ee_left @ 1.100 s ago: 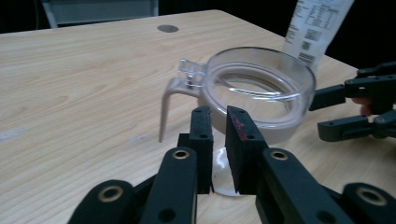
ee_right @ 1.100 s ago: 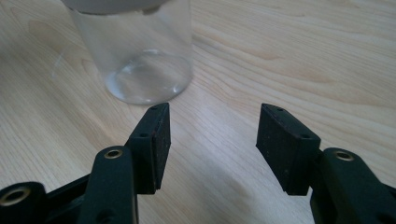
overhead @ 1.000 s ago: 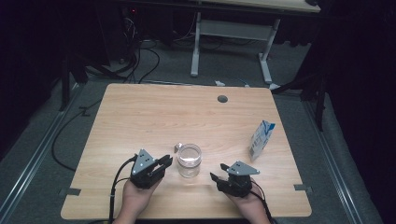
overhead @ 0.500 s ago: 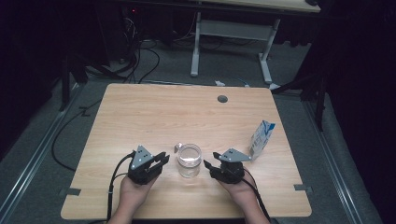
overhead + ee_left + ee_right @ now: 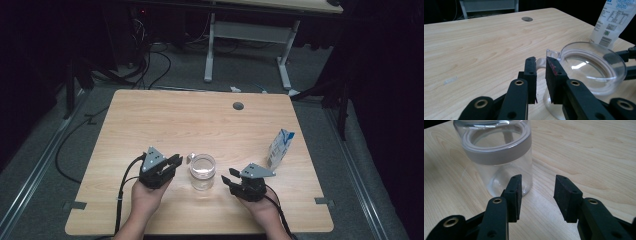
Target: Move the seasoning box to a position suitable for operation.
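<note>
Left tongs [image 5: 541,75] are nearly pinching the jar's [image 5: 589,67] tab; right tongs [image 5: 537,195], just closing, are spreading empty beside it on the tabletop [image 5: 200,125].

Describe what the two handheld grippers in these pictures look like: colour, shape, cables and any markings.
Both the left gripper and the right gripper are black, each with two flat, blocky jaws on linked arms with brass-coloured pivot rings. A grey three-cornered plate tops each, and a black cable trails back from each. In the left gripper view, one pad shows reddish smudges. The person's forearms are bare, without sleeves.
</note>
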